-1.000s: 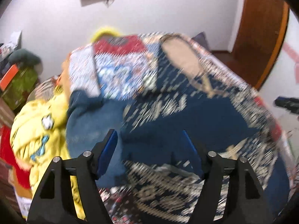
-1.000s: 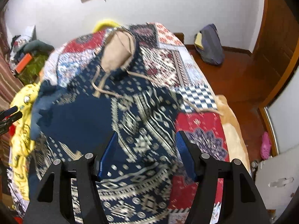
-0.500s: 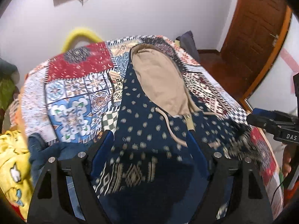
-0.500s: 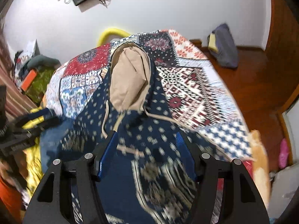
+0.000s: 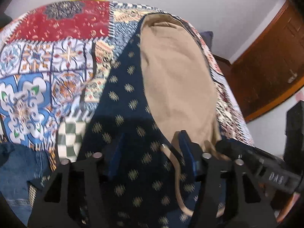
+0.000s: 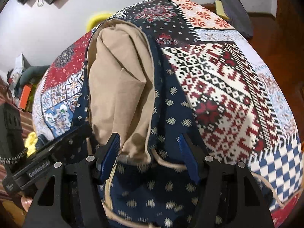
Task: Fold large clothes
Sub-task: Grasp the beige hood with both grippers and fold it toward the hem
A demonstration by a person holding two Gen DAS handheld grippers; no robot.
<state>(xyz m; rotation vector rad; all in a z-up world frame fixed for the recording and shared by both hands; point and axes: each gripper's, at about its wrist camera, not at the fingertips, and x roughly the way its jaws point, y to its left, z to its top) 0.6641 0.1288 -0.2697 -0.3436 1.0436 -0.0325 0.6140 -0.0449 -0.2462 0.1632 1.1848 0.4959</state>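
Note:
A navy patterned hoodie [image 5: 123, 98] with a tan-lined hood [image 5: 176, 72] lies spread on the patchwork bedspread [image 5: 47, 72]. My left gripper [image 5: 150, 142] is open, low over the navy collar just left of the hood's base, a tan drawstring [image 5: 176, 171] by its right finger. In the right wrist view the hoodie [image 6: 171, 114] and tan hood [image 6: 121, 79] fill the middle. My right gripper [image 6: 149, 142] is open, straddling the hood's lower right edge. Each gripper shows in the other's view, right [image 5: 266, 169] and left [image 6: 47, 155].
The bedspread [image 6: 228, 87] drops off at right toward a wooden floor with a dark bag [image 6: 235, 5]. A wooden door [image 5: 269, 60] stands right. Blue jeans [image 5: 17, 167] lie at the bed's left edge. A yellow item [image 6: 96, 19] sits behind the bed.
Both grippers moved forward along the hoodie and came down close to the base of the hood. Both stayed open.

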